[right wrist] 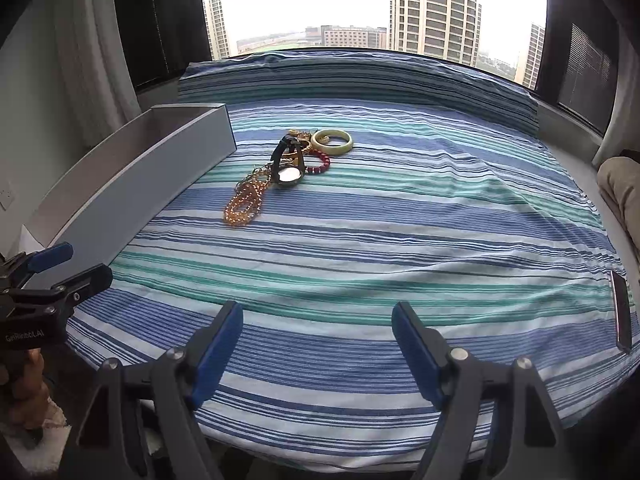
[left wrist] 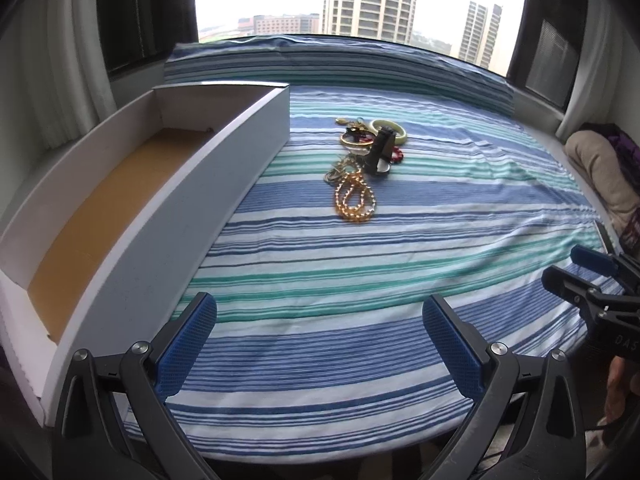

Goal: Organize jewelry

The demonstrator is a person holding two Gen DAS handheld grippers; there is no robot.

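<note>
Left wrist view shows the left claw [left wrist: 320, 344] low at the near edge, its two blue-padded fingers [left wrist: 188, 340] spread wide apart with nothing between them, hovering over the blue, teal and white striped cloth [left wrist: 360, 272] that covers the surface. Right wrist view shows the right claw [right wrist: 318, 344] in the same state: blue pads apart, holding nothing, above the near part of the striped cloth.

Farther out, a small heap of jewelry lies on the cloth, well apart from both claws. Nearest is a coiled golden bead necklace [left wrist: 354, 202]. Just beyond it, touching or overlapping, is a tangle of thin gold chains [left wrist: 340, 170]. A black-strapped wristwatch with a pale round dial [right wrist: 289, 174] rests on its side in the middle of the heap, its strap loop standing up. Beside it on the right lies a dark red beaded bracelet [right wrist: 320, 164], and at the far right end a pale green bangle [right wrist: 332, 141] lies flat. A gold bangle [left wrist: 354, 140] sits at the far left of the heap; other small pieces there are too tangled to tell apart.

Left of the heap, a long open white cardboard box with a brown floor [left wrist: 248, 140] runs from near to far along the cloth's left edge. At the near right edge of the cloth lies a dark flat phone [right wrist: 621, 312].
</note>
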